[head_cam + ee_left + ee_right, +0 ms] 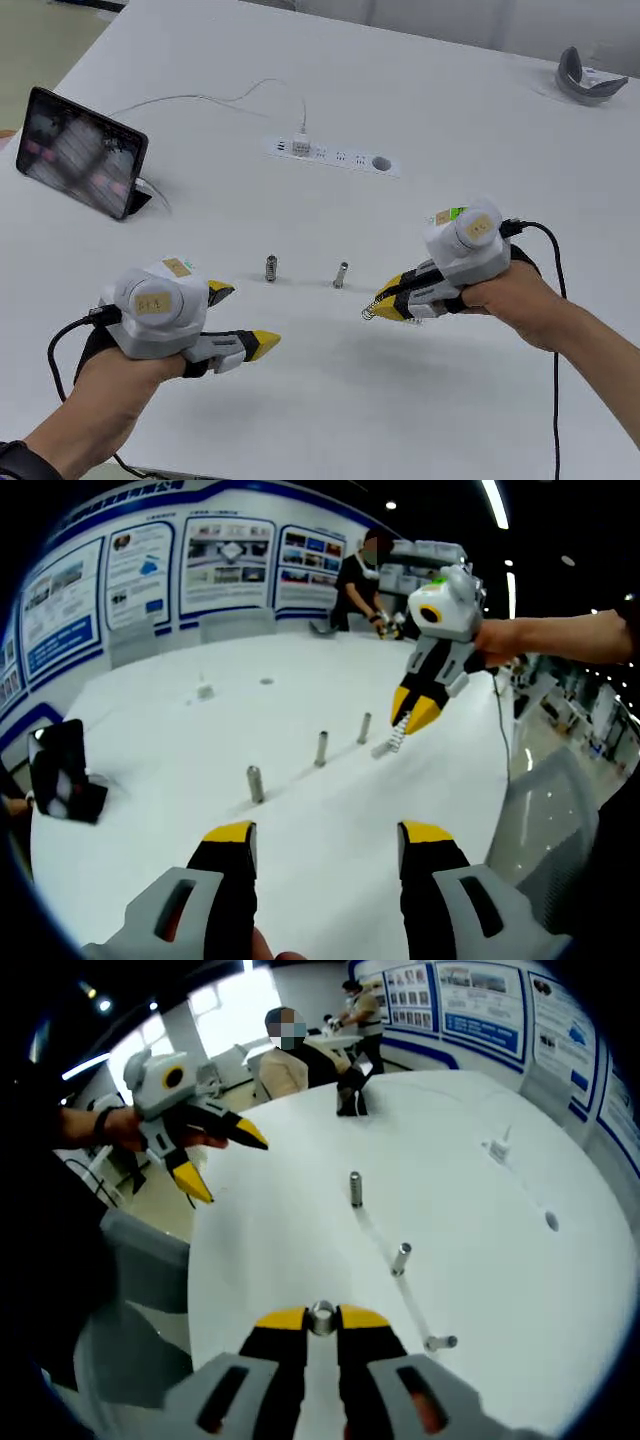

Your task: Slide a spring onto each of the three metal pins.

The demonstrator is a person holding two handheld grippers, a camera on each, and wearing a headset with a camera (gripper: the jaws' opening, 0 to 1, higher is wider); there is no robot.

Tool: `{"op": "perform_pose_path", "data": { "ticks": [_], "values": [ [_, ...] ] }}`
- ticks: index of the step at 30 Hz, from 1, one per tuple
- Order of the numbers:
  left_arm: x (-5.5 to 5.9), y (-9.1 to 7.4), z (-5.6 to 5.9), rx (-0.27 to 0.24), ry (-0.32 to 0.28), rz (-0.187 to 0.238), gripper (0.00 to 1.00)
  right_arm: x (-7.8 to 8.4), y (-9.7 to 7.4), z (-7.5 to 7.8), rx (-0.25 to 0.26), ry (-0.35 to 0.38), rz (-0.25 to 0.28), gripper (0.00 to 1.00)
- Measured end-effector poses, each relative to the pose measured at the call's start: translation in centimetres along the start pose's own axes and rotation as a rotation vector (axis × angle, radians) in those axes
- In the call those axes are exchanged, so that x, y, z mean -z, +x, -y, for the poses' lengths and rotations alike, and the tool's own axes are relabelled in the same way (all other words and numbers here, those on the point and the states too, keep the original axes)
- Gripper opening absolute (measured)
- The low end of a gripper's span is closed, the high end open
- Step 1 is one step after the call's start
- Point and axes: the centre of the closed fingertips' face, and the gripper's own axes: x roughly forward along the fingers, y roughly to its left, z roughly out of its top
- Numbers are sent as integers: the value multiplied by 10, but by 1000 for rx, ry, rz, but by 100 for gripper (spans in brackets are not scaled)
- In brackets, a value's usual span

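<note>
Right of centre in the left gripper view, a spring (392, 741) is gripped slantwise in the fingers of the right gripper (412, 720), just beside the upright end pin (364, 728); the left gripper (329, 832) is held open, empty.

1. The left gripper (245, 316) has a rounded pale grey housing, black jaws and pointed yellow tips.
2. The right gripper (380, 303) is the same make: pale grey housing, black-and-yellow jaws.
3. Tan stickers (153, 303) with faint print mark both housings; the right one also bears a green sticker (450, 213).
4. A black cable (70, 328) leaves each gripper's rear.
5. The left hand (110, 375) and right hand (515, 300) are bare, as are the forearms; a dark band (18, 462) rings the left wrist.
</note>
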Motion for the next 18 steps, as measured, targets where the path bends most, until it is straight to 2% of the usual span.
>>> {"op": "perform_pose_path", "data": {
  "ticks": [18],
  "values": [
    [12, -15, -11, -43, -55, -10, 69, -10, 3, 33, 41, -21, -32, 12]
  ]
}}
